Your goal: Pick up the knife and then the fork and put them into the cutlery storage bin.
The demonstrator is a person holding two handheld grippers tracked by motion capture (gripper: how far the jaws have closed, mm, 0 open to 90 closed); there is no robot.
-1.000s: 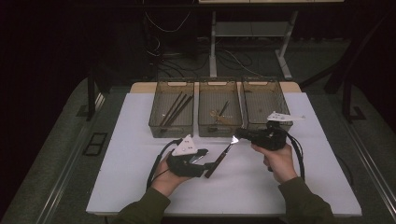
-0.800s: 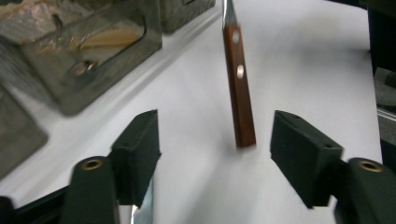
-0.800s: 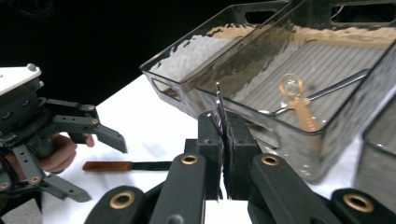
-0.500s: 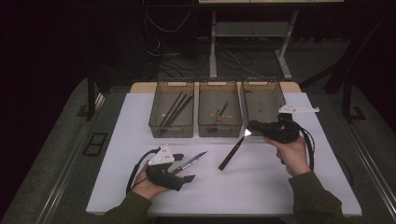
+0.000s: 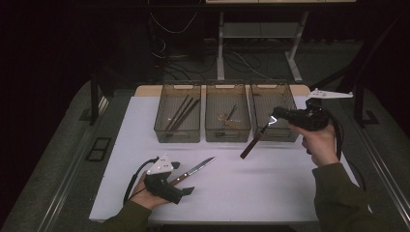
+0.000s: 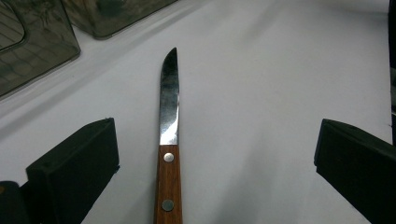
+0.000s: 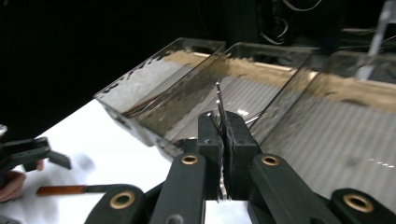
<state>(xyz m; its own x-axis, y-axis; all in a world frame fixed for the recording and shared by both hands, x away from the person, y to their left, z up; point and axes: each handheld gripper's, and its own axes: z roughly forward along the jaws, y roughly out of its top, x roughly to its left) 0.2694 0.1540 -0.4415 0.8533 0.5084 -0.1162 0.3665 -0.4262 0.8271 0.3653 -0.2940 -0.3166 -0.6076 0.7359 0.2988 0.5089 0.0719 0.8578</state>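
Observation:
A wooden-handled knife (image 5: 192, 171) lies flat on the white table (image 5: 270, 193), its blade pointing to the bins. My left gripper (image 5: 183, 178) sits around its handle end near the front left. The jaws have just been opening and now stand wide, clear of the knife (image 6: 168, 140) on both sides of my left gripper (image 6: 217, 135). My right gripper (image 5: 276, 117) hangs in front of the right bin (image 5: 286, 99), shut on the blade of a second knife (image 5: 251, 145) whose dark handle slants down over the table. That blade (image 7: 219, 100) sticks up past my right gripper (image 7: 225, 122).
Three clear bins stand in a row at the back of the table: the left bin (image 5: 162, 126) holds several dark sticks, the middle bin (image 5: 211, 129) some cutlery. Dark floor, cables and a desk frame (image 5: 221, 43) lie beyond.
The left hand drew back to the front left, laid its knife on the table and opened its jaws. The right hand rose and moved right toward the right bin with its knife.

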